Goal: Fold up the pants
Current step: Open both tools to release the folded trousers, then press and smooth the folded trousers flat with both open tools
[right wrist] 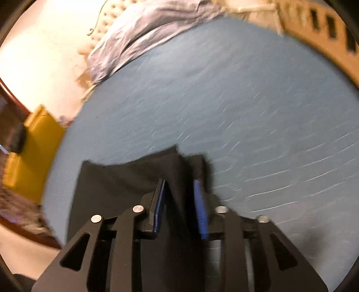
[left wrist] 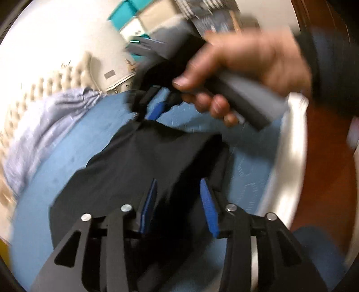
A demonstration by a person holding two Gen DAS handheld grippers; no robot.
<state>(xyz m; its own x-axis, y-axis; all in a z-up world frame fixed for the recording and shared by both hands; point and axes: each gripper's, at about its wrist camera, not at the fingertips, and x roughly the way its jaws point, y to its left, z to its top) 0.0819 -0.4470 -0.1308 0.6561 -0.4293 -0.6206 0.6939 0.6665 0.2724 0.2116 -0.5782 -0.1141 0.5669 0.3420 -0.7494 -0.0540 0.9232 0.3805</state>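
- Both views motion-blurred; fine detail lost.
- Containers: teal and beige boxes point(left wrist: 132, 15) stacked far off in the left wrist view — contents not readable. A yellow box-like thing point(right wrist: 33, 152) sits past the bed's left edge in the right wrist view; cannot tell what it holds.
- Black pants point(left wrist: 143, 161) lie on the blue sheet point(right wrist: 224, 101), part lifted, stretched between the two tools.
- Left gripper point(left wrist: 179, 202): blue pads stand somewhat apart with a dark fold of the pants bunched between them; whether they actually press the cloth, I cannot tell.
- Right gripper point(right wrist: 180, 197): pads close in on a raised ridge of pants, pinching it.
- Edges and room: wide bare sheet beyond and right of the right gripper. A crumpled lavender blanket point(right wrist: 143, 29) heaps at the far end near a tufted headboard point(left wrist: 56, 80). The bed's pale side edge point(left wrist: 291, 157) drops to brown floor.
- Hand point(left wrist: 242, 74): fist wrapped round the right tool's grey handle, fingers curled under, dark sleeve point(left wrist: 329, 67) at the wrist — tool angled down to the pants.
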